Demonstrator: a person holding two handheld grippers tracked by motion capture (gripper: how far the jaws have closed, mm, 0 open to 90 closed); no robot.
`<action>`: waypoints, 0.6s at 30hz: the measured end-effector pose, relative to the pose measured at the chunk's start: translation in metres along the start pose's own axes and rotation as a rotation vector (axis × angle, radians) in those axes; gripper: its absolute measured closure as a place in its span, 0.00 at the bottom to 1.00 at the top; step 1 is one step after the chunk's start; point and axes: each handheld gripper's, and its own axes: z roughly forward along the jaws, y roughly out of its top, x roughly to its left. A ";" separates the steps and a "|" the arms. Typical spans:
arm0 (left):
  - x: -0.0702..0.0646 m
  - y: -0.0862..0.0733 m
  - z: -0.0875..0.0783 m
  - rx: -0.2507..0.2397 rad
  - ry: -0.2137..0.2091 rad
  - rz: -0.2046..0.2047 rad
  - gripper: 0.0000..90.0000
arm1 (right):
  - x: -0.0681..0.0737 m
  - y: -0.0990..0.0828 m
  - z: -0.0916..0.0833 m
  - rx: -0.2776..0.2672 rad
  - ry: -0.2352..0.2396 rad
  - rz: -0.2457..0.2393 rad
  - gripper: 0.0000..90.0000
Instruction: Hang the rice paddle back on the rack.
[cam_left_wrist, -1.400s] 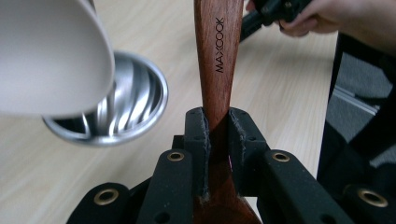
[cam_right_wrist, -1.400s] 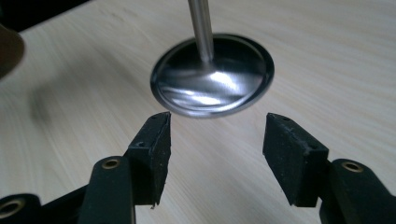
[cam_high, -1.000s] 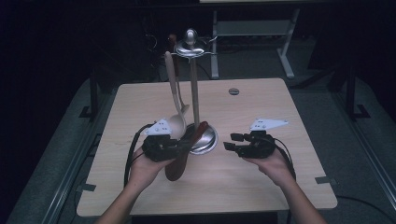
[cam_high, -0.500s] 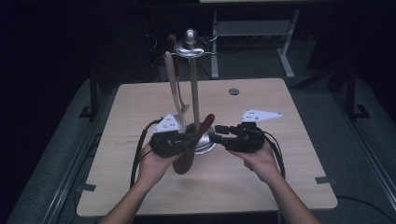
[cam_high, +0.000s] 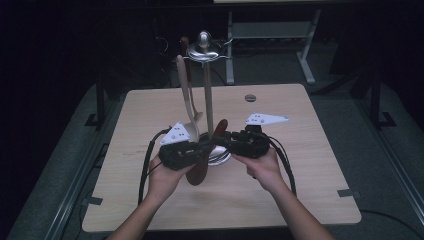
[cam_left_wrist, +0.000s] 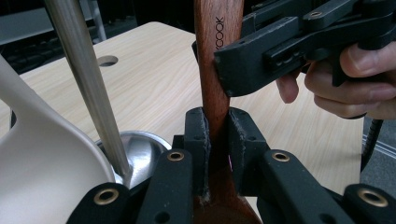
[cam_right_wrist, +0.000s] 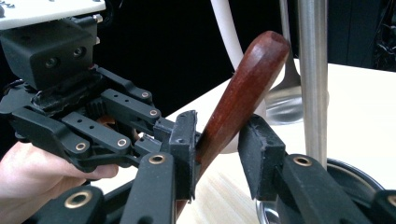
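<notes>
The wooden spoon (cam_high: 206, 159) slants up from the left gripper (cam_left_wrist: 217, 140), which pinches its neck. Its handle runs between the right gripper's (cam_right_wrist: 215, 149) closing jaws, one pad touching, the other just clear.

Left tongs (cam_left_wrist: 217, 140) clamped, right tongs (cam_right_wrist: 219, 154) closing

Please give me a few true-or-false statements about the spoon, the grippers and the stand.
1. The left gripper is clamped on the brown spoon. True.
2. The right gripper grips the spoon firmly. False: its jaws have just been closing round the handle, one pad at the wood, the other apart.
3. A white utensil hangs from the stand. True.
4. The stand lies on its side. False: it stands upright on the table.
</notes>
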 end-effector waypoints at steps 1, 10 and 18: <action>0.000 0.000 0.000 0.002 0.001 0.000 0.87 | 0.000 0.000 0.001 -0.004 -0.001 0.001 0.76; 0.000 -0.002 0.006 0.020 -0.013 -0.001 0.87 | 0.002 0.000 0.004 0.001 0.024 0.009 0.84; 0.008 -0.010 0.004 0.066 -0.032 -0.012 0.61 | 0.001 0.003 0.001 0.006 0.043 -0.068 0.86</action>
